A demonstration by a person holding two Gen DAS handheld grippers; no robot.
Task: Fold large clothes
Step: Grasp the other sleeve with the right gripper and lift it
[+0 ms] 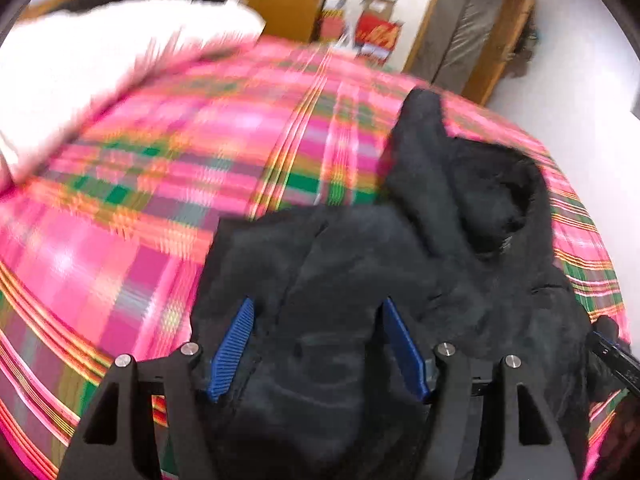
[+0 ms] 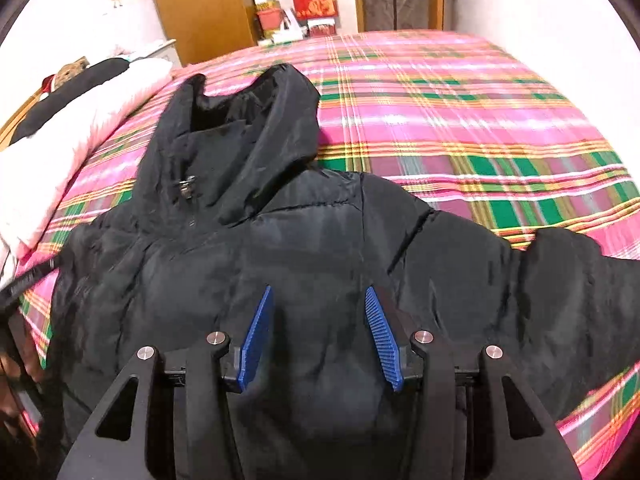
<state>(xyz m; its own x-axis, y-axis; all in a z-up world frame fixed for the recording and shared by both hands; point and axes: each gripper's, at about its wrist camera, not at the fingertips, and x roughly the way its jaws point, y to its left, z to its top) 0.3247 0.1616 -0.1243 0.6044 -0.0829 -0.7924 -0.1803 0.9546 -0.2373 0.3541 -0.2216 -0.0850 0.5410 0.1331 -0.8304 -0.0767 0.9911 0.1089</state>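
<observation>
— So, where is the coat (image 2: 304, 248) found?

— It is laid out on the bed (image 2: 460, 120), on the pink checked sheet. The front is turned up, and the zip (image 2: 187, 189) can be seen near the neck. The hood (image 2: 260, 128) is pointed away, toward the far end of the bed. So the long way of the coat is run straight ahead from both grippers.

— And how are the fingers held?

— On the right gripper (image 2: 320, 334) the blue pads (image 2: 256, 340) are spread apart, and nothing is pinched between them. Only the puffy chest of the coat is seen in the gap. On the left gripper (image 1: 320, 348) the pads (image 1: 232, 352) are spread too, with nothing gripped. The left picture is blurred, so little more can be told there.

— Which side of the coat is nearer to which gripper?

— One sleeve (image 2: 580, 280) is stretched out to the right, so it is judged to be closer to the right gripper. The other edge of the coat is seen on the left, near the white quilt (image 2: 60, 152), and that side is better reached by the left gripper.

— What is thought to be needed next?

— Most likely a sleeve is to be pinched and laid across the chest. Nothing is folded yet.
</observation>
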